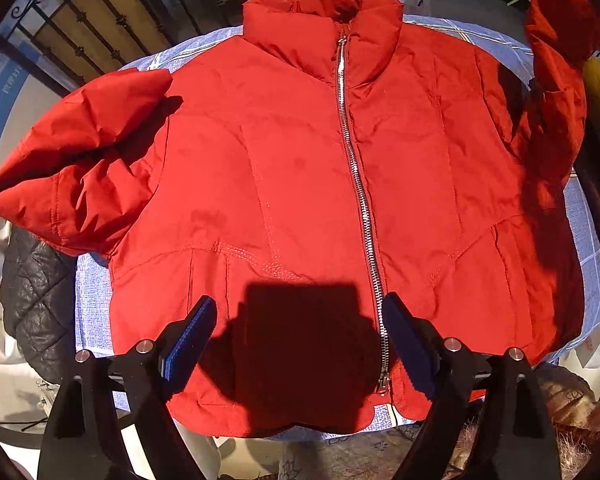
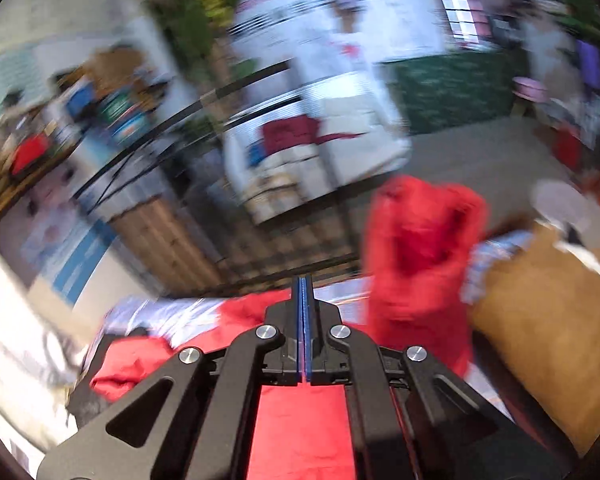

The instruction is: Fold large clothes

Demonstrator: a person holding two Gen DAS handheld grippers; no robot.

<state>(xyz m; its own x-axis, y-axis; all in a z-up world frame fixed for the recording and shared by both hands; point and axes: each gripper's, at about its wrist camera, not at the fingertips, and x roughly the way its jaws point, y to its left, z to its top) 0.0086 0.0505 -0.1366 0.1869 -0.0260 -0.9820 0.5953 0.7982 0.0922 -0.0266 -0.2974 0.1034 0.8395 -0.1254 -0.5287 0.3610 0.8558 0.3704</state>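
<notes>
Jacket (image 1: 300, 184), red and puffy, lay front-up and spread flat on a table covered by a pale blue checked cloth (image 1: 94, 300), with the collar at the far edge and the hem at the near edge. Metal zipper (image 1: 360, 200) ran closed from collar to hem, slightly right of centre in the left wrist view. One sleeve (image 1: 76, 168) was bunched at the picture's left, its cuff hanging past the cloth edge. The other sleeve (image 1: 556, 60) stood raised at the upper right of that view, clear of the table; the same sleeve (image 2: 420, 248) showed in the right wrist view as an upright red tube with its cuff opening facing the camera. Left gripper (image 1: 300, 340) hung over the hem area pointing steeply down, jaws wide apart, blue pads (image 1: 188, 336) bare, nothing between them; its shadow fell on the fabric below. Right gripper (image 2: 305, 320) had its pads pressed together with no gap; no fabric visible between the tips, though red cloth lay just under the linkage, so a hold on the jacket could not be confirmed. Right wrist view heavily motion-blurred. Black quilted garment (image 1: 36, 304) lay beside the table at the picture's left. Dark metal railing (image 1: 100, 28) stood beyond the far edge.
</notes>
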